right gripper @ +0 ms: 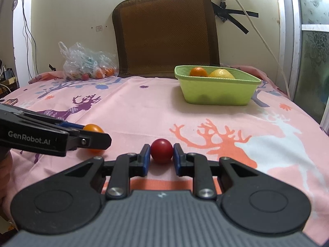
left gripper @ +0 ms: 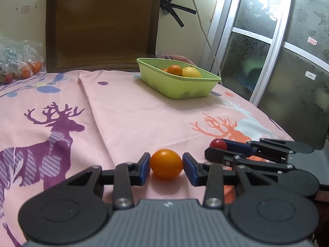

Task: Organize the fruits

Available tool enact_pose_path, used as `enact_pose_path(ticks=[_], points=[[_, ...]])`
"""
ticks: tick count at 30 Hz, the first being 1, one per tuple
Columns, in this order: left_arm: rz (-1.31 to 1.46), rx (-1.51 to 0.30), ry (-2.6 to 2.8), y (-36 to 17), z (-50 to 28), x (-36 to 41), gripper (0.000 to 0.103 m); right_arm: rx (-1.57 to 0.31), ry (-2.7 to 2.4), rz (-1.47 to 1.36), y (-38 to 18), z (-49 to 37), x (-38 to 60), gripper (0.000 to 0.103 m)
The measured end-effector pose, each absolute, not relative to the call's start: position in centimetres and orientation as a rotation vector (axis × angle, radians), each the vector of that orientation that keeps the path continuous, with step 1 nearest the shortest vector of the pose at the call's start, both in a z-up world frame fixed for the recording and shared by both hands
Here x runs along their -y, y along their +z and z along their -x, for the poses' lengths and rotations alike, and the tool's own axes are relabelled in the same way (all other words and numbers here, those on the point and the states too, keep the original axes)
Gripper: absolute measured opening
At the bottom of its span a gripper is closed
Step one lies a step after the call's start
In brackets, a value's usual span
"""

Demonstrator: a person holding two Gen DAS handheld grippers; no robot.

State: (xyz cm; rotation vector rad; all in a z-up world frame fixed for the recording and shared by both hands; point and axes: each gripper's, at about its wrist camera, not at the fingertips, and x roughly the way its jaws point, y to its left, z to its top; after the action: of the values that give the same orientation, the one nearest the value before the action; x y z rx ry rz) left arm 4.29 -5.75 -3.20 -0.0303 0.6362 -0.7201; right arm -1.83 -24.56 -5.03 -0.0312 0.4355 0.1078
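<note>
Pink deer-print cloth (right gripper: 144, 107) over the counter. Green basket (right gripper: 216, 90) far right w/ orange + yellow fruit inside. Near edge: left gripper (left gripper: 166, 167) fingers snug on orange tomato (left gripper: 166, 165); right gripper (right gripper: 161, 153) fingers clamped on red tomato (right gripper: 161, 150), just right of it.

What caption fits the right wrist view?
Right gripper clamps a red fruit on the pink cloth, green basket beyond.

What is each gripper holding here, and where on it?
Left gripper: orange fruit, pinched across its sides. Right gripper: red fruit, likewise across its sides.
</note>
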Motion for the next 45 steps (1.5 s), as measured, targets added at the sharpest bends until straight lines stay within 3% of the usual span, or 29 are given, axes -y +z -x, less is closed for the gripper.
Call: enact_pose_path(ticks=[45], points=[[0.031, -0.633, -0.721, -3.1, -4.3, 5.7, 0.036, -0.39, 0.06, 0.025, -5.5, 3.2, 24.3, 0.026]])
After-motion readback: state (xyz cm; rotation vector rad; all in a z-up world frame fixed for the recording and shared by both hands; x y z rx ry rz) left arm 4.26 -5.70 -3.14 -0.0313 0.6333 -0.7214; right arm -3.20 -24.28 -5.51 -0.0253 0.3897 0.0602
